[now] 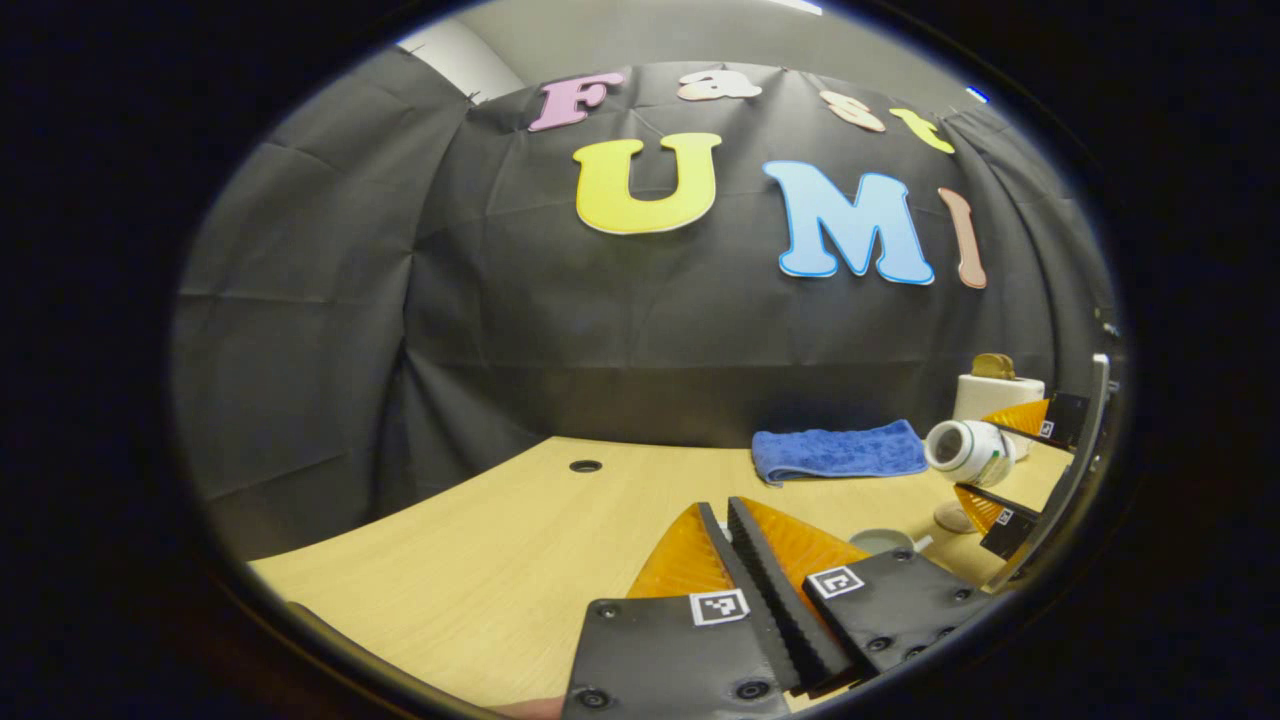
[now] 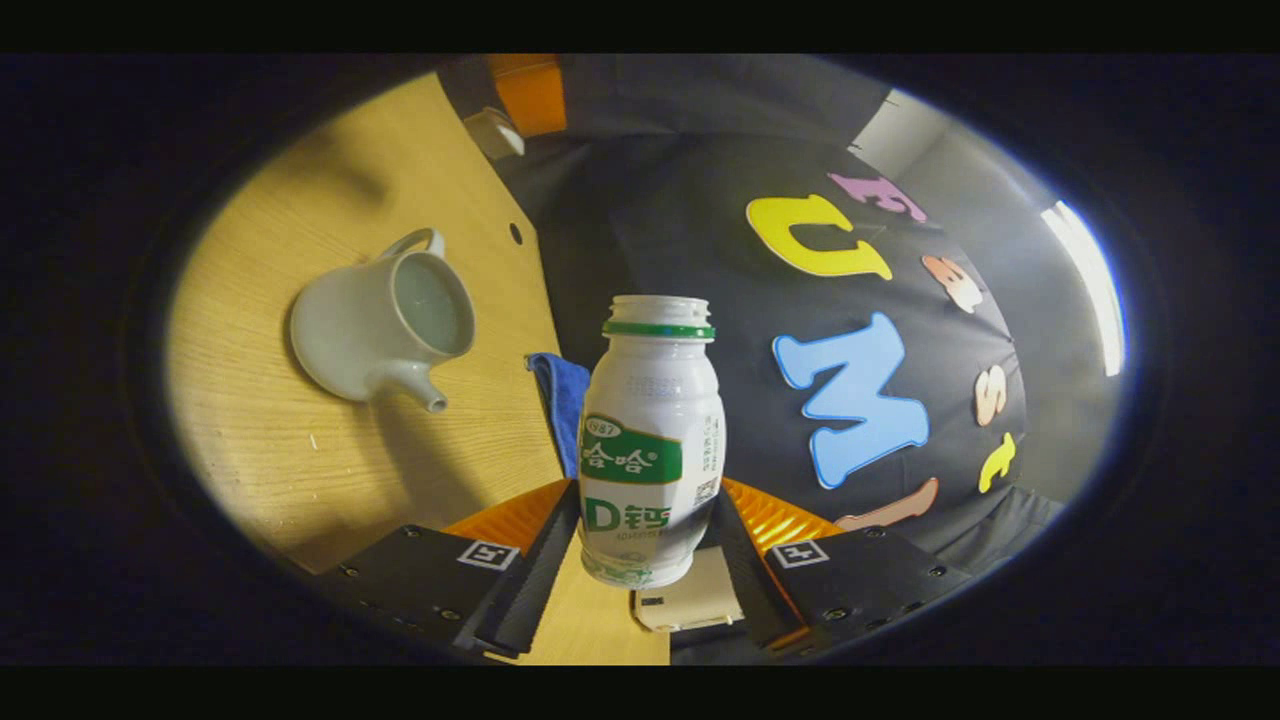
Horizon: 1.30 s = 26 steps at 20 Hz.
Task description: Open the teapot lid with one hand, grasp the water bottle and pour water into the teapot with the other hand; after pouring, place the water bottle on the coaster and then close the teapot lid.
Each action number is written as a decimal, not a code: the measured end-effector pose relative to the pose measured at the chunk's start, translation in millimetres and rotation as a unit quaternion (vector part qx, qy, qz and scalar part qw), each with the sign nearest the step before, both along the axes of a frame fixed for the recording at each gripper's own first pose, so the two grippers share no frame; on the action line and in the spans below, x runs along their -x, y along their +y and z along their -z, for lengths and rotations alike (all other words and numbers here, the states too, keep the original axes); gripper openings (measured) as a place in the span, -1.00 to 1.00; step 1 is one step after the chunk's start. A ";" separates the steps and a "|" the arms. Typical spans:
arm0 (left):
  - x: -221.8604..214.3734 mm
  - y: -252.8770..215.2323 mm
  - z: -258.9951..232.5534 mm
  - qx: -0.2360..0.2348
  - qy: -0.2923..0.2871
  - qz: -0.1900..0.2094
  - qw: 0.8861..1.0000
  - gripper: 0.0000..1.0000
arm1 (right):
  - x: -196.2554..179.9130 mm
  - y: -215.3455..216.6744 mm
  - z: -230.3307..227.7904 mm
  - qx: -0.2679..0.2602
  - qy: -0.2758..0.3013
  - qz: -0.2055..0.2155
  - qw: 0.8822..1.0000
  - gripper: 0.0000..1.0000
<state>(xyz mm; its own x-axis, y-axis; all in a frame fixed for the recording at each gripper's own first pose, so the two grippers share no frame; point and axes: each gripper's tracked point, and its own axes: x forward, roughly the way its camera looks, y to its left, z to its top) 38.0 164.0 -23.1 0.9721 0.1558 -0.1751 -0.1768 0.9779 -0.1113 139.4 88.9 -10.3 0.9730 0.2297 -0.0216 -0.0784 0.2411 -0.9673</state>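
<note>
My right gripper (image 2: pixel 650 500) is shut on the water bottle (image 2: pixel 652 420), a white uncapped bottle with a green label. It is tipped on its side, the mouth pointing out over the table. The pale teapot (image 2: pixel 385 325) stands with no lid on, its spout toward the bottle. In the left gripper view, the bottle (image 1: pixel 960 445) lies level at far right, apart from the teapot rim (image 1: pixel 885 540). That rim peeks out behind my left gripper (image 1: pixel 727 505), whose fingers are pressed together. A pale piece (image 2: pixel 497 132), seemingly the lid, hangs under that gripper. A tan coaster (image 1: pixel 955 517) lies below the bottle.
A folded blue cloth (image 1: pixel 840 450) lies at the back of the wooden table (image 1: pixel 480 560). Behind the bottle stands a white holder (image 1: pixel 995 395) with a brown top. There is a cable hole (image 1: pixel 585 466) in the table at back left.
</note>
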 end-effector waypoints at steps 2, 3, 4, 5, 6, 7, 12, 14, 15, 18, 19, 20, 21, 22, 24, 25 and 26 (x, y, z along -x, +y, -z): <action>-0.8 0.1 2.3 0.000 0.001 -0.001 1.000 -0.82 | -0.5 1.9 2.4 0.020 0.000 -0.004 1.000 0.53; -0.8 0.4 2.4 -0.001 0.002 -0.002 1.000 -0.82 | -0.5 2.9 3.3 0.028 -0.001 -0.006 1.000 0.48; -0.9 0.7 2.2 -0.001 0.003 -0.001 1.000 -0.82 | -0.6 4.1 4.0 0.037 -0.003 -0.007 0.999 0.53; -1.3 0.3 3.0 -0.002 0.003 -0.001 1.000 -0.82 | -0.2 4.4 3.6 0.049 -0.008 -0.008 0.999 0.53; -2.2 0.0 3.4 -0.003 0.003 -0.001 1.000 -0.82 | -1.1 5.3 2.6 0.060 -0.014 -0.010 0.998 0.53; -2.2 0.2 4.2 -0.004 0.003 -0.001 1.000 -0.82 | -1.6 5.9 2.3 0.071 -0.018 -0.012 0.997 0.53; -2.5 0.3 4.6 -0.007 0.003 0.000 1.000 -0.82 | -4.0 5.1 -1.8 0.106 -0.037 -0.015 0.994 0.48; -3.0 0.1 5.4 -0.009 0.003 0.002 1.000 -0.82 | -4.8 5.9 -3.6 0.124 -0.049 -0.016 0.991 0.53; -3.3 -0.2 6.5 -0.010 0.003 0.002 1.000 -0.82 | -4.6 6.2 -3.6 0.130 -0.049 -0.017 0.990 0.53; -3.3 -0.4 7.0 -0.010 0.004 0.004 1.000 -0.82 | -4.8 6.2 -6.1 0.143 -0.053 -0.020 0.988 0.48; -3.8 -0.4 7.6 -0.010 0.004 0.005 1.000 -0.82 | -4.7 6.7 -6.6 0.147 -0.056 -0.020 0.987 0.53; -4.1 -0.3 7.4 -0.011 0.005 0.006 1.000 -0.82 | -5.5 6.8 -6.9 0.151 -0.058 -0.022 0.987 0.53; -3.9 -0.4 8.0 -0.012 0.006 0.006 1.000 1.00 | -5.3 6.4 -6.6 0.153 -0.058 -0.023 0.986 0.48; -4.4 -0.5 8.3 -0.012 0.006 0.007 1.000 1.00 | -5.1 7.1 -7.6 0.157 -0.059 -0.024 0.986 0.53; -4.9 -0.8 9.0 -0.012 0.006 0.009 1.000 1.00 | -5.6 7.6 -9.6 0.167 -0.065 -0.025 0.984 0.53; -4.7 -0.9 9.5 -0.012 0.007 0.010 1.000 1.00 | -4.3 8.6 -10.8 0.173 -0.070 -0.028 0.982 0.53; -5.0 -0.5 8.8 -0.012 0.007 0.010 1.000 1.00 | -4.9 8.3 -11.1 0.176 -0.074 -0.028 0.981 0.53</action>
